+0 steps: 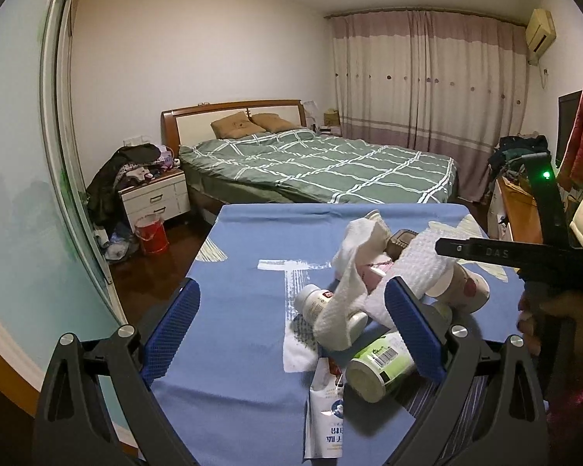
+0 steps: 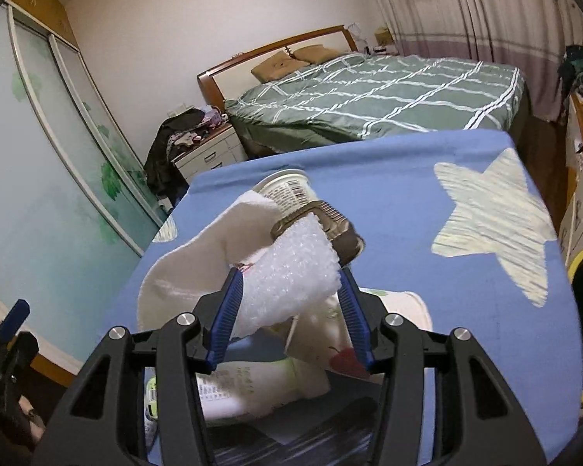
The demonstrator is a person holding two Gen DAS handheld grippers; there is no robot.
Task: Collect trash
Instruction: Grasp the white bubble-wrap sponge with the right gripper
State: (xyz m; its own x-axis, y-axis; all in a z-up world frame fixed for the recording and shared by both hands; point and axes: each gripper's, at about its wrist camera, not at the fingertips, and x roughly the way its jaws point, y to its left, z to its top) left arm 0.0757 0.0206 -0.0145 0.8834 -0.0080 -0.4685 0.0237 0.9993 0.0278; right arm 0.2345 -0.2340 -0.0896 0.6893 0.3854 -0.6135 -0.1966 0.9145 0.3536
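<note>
Here, on your left, your left gripper (image 1: 291, 334) hangs spread wide over the blue cloth (image 1: 245, 380), its ribbed blue pads (image 1: 171, 334) holding nothing. The cloth is a soft sheet printed with pale, scratchy shapes, among them a star (image 2: 493, 225).

Moving right, the trash lies heaped on the cloth. Nearest you lies a flat white pouch (image 1: 326, 415) with blue print too blurred to read. Beside it a green and white bottle (image 1: 381, 367) rests on its side, showing a barcode label. Behind it lies a white bottle (image 1: 316, 301) with a red mark on its label, half draped by a waffle-textured white tissue (image 1: 349, 291). Something pink (image 1: 373, 275) shows under the tissue, and a brown ridged lid (image 1: 400, 240) sits at the back of the heap.

Further right, your right gripper (image 2: 291, 310) pinches a dimpled white paper towel (image 2: 287, 275), its pads pressed into both sides. A paper cup (image 2: 330, 334) with a red fruit picture lies beneath it. The letters "DAS" are moulded on that gripper's black arm in the left view.
</note>
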